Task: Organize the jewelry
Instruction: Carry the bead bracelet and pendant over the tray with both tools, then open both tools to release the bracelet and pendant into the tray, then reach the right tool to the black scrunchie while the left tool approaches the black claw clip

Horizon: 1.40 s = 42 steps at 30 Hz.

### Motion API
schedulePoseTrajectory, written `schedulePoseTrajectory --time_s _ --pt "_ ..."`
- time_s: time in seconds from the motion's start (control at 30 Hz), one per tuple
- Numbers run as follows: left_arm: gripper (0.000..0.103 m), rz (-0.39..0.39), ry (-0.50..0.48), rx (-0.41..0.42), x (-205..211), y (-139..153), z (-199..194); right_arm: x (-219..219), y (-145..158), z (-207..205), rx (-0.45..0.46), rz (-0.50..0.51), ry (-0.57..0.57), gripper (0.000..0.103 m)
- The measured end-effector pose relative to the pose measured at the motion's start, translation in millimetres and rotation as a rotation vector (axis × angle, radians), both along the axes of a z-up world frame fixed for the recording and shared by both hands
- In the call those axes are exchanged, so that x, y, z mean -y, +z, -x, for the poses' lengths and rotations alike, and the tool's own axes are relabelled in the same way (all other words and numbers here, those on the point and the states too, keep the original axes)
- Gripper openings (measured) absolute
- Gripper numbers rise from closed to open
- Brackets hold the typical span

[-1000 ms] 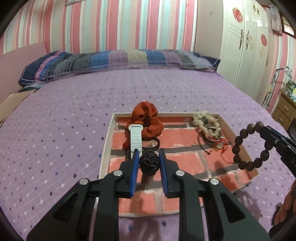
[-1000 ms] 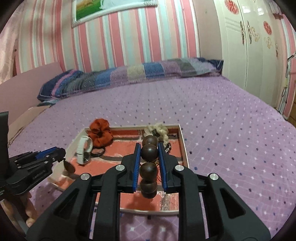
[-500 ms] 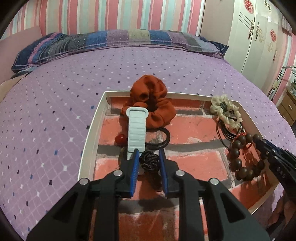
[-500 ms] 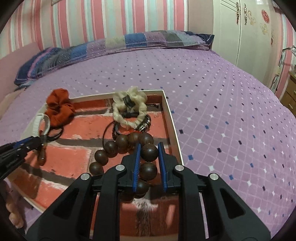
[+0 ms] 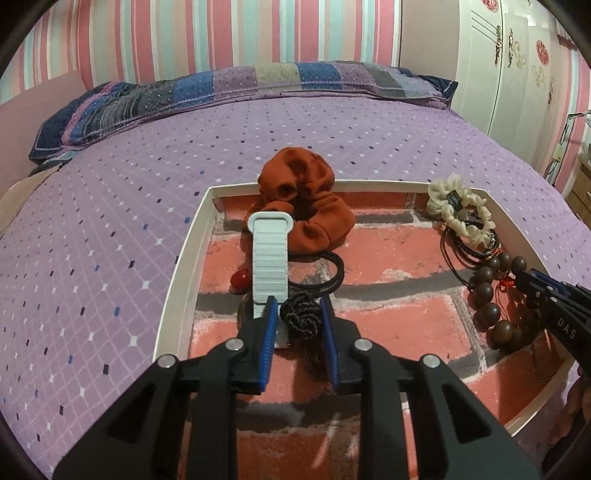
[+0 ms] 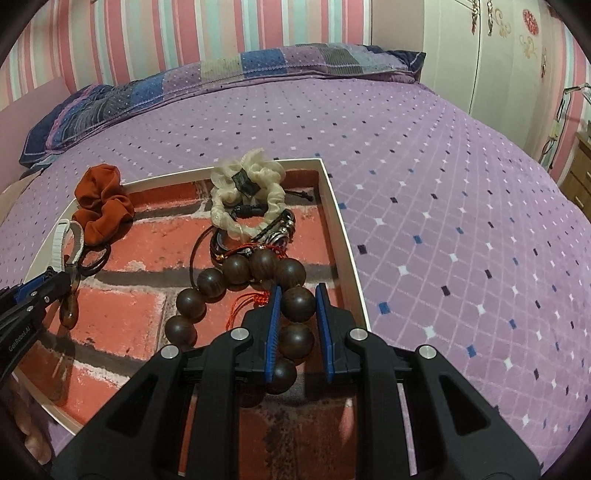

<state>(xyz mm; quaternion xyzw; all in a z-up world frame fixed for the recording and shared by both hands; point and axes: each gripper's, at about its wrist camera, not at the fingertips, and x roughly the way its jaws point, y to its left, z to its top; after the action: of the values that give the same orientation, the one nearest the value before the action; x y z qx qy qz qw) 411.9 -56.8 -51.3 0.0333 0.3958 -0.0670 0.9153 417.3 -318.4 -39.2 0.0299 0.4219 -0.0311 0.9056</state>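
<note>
Looking down the left gripper, I see its blue pads closed on a dark braided cord knot. The jaws have just eased a little wider, but the knot sits between the pads and they appear to be touching it. From the other camera, an amber-brown oval link hangs below that gripper's tip, low over the tray floor; I cannot tell whether it touches.

My right gripper pinches one bead of a dark brown wooden bead bracelet. The rest of the loop lies curled on the tray's near right part, with a red thread tassel beside it.

Both grippers are over a shallow white-rimmed tray with a red brick print, which sits on the bed. Just beyond the left fingertips lies a pale ribbed watch strap, with a small red bead to its left and black elastic hair ties to its right. Behind these, a rust-orange fabric scrunchie leans on the far rim. In the far right corner, a cream scrunchie rests on black cord bracelets with metal charms.

Past the tray stretches the purple diamond-dotted bedspread, then a long patchwork pillow, a pink-striped wall and a white wardrobe.
</note>
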Motion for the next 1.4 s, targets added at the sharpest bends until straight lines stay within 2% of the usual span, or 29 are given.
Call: schedulePoseTrajectory --time_s 0.27,0.37,0.47,0.5,0.53,0.6,0.67,0.73,0.77,0.8,0.93,1.0,1.17,1.2,1.27,1.4 --pt "0.027 -0.011 -0.006 0.004 2 0 -2 -2 -2 -1 -0.008 0.006 0.008 0.020" --pt "0.030 -0.007 -0.013 0.008 3 2 0 -3 -2 0 -0.014 0.002 0.012 0.024" --pt "0.036 -0.015 -0.025 0.017 5 3 2 -8 0 2 -0.014 0.016 0.028 0.034" --pt "0.039 -0.019 -0.030 0.020 7 4 3 -10 2 3 -0.008 0.027 0.029 0.042" --pt "0.045 -0.020 -0.032 0.023 7 4 4 -12 3 4 -0.001 0.032 0.031 0.046" --pt "0.052 -0.018 -0.031 0.032 7 6 5 -15 8 8 0.016 0.028 0.042 0.047" --pt "0.052 -0.006 -0.033 0.040 5 8 8 -15 15 15 0.029 0.019 0.050 0.054" --pt "0.056 0.017 -0.048 0.049 5 11 12 -14 22 24 0.048 0.014 0.054 0.072" --pt "0.059 0.017 -0.058 0.059 6 13 15 -13 28 30 0.065 0.021 0.058 0.075" --pt "0.067 0.011 -0.060 0.067 6 14 19 -13 34 37 0.078 0.031 0.062 0.080" --pt "0.072 0.000 -0.076 0.111 9 29 47 -5 58 79 0.144 0.055 0.076 0.096" --pt "0.079 -0.002 -0.073 0.143 10 41 63 0 68 104 0.166 0.081 0.076 0.098" --pt "0.079 -0.011 -0.078 0.183 12 65 110 20 86 164 0.225 0.116 0.041 0.098" --pt "0.081 -0.017 -0.078 0.187 13 66 119 25 88 177 0.237 0.107 0.028 0.098" --pt "0.090 -0.033 -0.063 0.198 12 69 143 30 87 199 0.250 0.091 0.017 0.098" --pt "0.091 -0.045 -0.058 0.198 6 69 188 29 84 238 0.277 0.151 0.028 0.098"
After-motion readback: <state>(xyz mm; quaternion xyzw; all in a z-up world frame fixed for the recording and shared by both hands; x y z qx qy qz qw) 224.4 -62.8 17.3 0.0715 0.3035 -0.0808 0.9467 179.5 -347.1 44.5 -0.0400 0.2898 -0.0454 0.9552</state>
